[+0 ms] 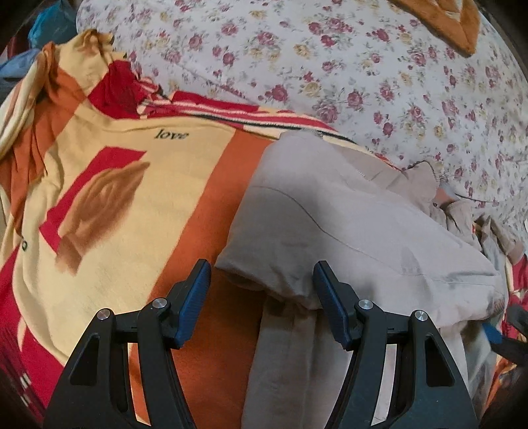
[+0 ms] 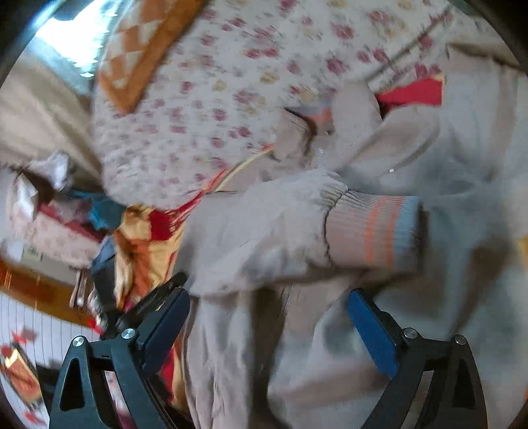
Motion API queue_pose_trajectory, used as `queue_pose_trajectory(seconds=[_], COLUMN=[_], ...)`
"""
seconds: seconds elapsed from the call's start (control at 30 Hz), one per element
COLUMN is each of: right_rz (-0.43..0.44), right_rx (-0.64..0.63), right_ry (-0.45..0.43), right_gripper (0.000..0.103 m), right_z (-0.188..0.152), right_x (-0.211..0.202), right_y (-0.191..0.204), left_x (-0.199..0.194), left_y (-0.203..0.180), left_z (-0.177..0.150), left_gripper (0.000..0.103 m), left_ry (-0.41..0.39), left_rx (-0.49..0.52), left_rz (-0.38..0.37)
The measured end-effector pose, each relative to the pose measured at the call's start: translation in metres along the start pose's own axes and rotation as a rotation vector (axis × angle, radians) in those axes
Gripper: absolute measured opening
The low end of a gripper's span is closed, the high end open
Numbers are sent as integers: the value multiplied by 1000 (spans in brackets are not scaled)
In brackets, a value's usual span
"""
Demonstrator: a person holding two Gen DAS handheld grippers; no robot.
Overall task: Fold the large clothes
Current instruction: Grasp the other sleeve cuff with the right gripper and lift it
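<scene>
A: Nearest the left camera, how did the left gripper (image 1: 262,297) stand?

B: Its jaws stood apart, neither pad pressing on anything. The folded corner of the jacket (image 1: 346,224) lay between the fingertips, just beyond them, and a beige strip of it hung down past the right finger.

A: And the right gripper (image 2: 269,316)?

B: Wide apart too, with jacket cloth below and between the fingers; no pad visibly gripped it. That view was blurred.

A: Where did the jacket lie?

B: On the blanket (image 1: 132,204), a yellow, orange and red one with "love" printed on it. In the left view the beige bulk ran from the near fingertips up and to the right, its long axis slanting toward the bedspread (image 1: 330,66), with a seam line following the same slant.

A: Which way did the sleeve point?

B: In the right view the sleeve (image 2: 264,231) lay across the body of the jacket, running left to right, and its ribbed cuff (image 2: 376,231), striped orange and blue, pointed to the right. The collar end, with a zip, sat farther off, near the bedspread.

A: Beyond that?

B: The floral bedspread, and at its far edge an orange cushion (image 1: 445,23). Whether the jacket's far end touched the bedspread could not be told.
</scene>
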State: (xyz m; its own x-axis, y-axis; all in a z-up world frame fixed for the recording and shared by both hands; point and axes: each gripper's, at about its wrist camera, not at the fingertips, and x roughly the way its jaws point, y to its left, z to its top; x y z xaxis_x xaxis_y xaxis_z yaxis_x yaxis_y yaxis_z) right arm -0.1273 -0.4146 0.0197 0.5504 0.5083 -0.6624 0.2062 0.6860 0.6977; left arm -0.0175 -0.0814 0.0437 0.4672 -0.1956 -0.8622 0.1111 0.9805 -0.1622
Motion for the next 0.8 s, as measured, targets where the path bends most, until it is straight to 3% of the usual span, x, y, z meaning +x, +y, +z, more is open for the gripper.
queue_pose_trajectory(seconds=[0.07, 0.1, 0.13, 0.17, 0.2, 0.23, 0.4, 0.57, 0.6, 0.67, 0.73, 0.8], right_rz=[27, 43, 49, 45, 47, 43, -56, -296, -323, -287, -252, -317], right_rx=[93, 110, 111, 93, 62, 36, -119, -168, -155, -105, -90, -117], right_ry=[-14, -41, -69, -87, -104, -120, -240, -258, -235, -146, -160, -216], right_gripper=[95, 89, 64, 48, 26, 22, 16, 16, 17, 28, 38, 41], right_z=[5, 9, 13, 16, 20, 22, 20, 21, 24, 25, 18, 8], right_x=[11, 11, 9, 6, 2, -3, -41, -32, -28, -30, -48, -72], right_y=[-12, -14, -14, -12, -10, -8, 2, -23, -31, -46, -51, -48], left_x=[0, -1, -4, -8, -13, -18, -33, -13, -7, 9, 21, 30], left_y=[2, 3, 5, 6, 8, 10, 17, -5, -10, -22, -28, -30], left_z=[0, 1, 2, 4, 6, 10, 22, 15, 11, 4, 1, -3], left_gripper=[65, 65, 65, 65, 65, 65, 64, 65, 65, 65, 65, 65], left_ry=[5, 5, 0, -11, -26, -44, -100, -72, -59, -28, 2, 19], left_rx=[-12, -17, -23, -29, -37, -50, -124, -106, -92, -45, -9, 12], left_rz=[-6, -9, -14, -17, -20, -24, -59, -66, -63, -25, 24, 39])
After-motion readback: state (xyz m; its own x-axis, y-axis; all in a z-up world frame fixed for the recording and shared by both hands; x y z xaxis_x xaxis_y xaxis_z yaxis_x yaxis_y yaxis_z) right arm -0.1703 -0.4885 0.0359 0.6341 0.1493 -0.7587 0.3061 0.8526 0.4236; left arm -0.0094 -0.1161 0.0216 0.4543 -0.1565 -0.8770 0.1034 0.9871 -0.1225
